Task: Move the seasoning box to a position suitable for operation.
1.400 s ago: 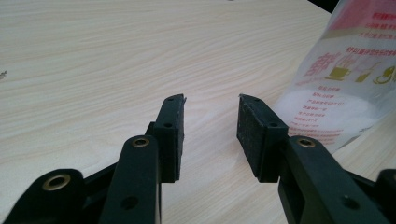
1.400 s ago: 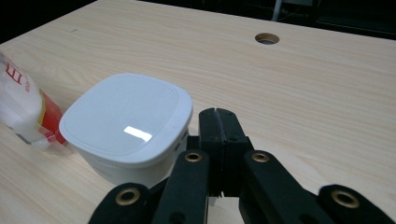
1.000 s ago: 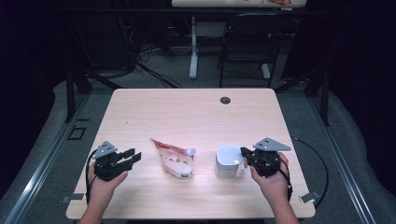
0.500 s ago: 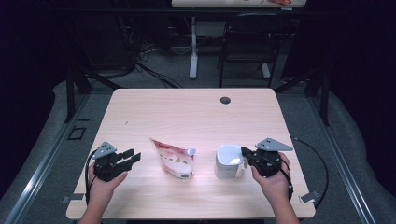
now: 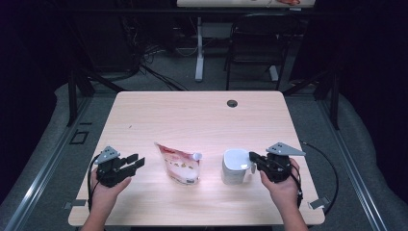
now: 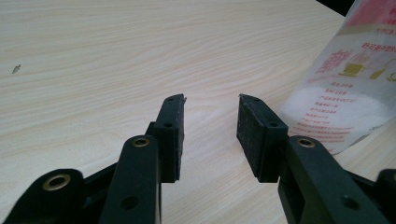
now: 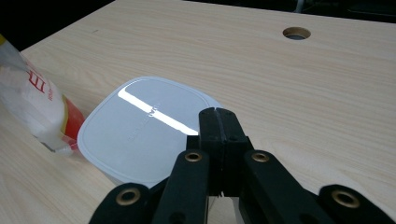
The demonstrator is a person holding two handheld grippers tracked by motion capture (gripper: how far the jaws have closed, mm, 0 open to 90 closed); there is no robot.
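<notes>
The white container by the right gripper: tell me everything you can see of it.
The white container is a squarish tub with rounded corners and a glossy flat lid, plastic by the look, closed and upright on the table. It stands right of the pouch, apart from it. The right gripper, jaws shut, sits at its right edge; whether they touch is unclear.
</notes>
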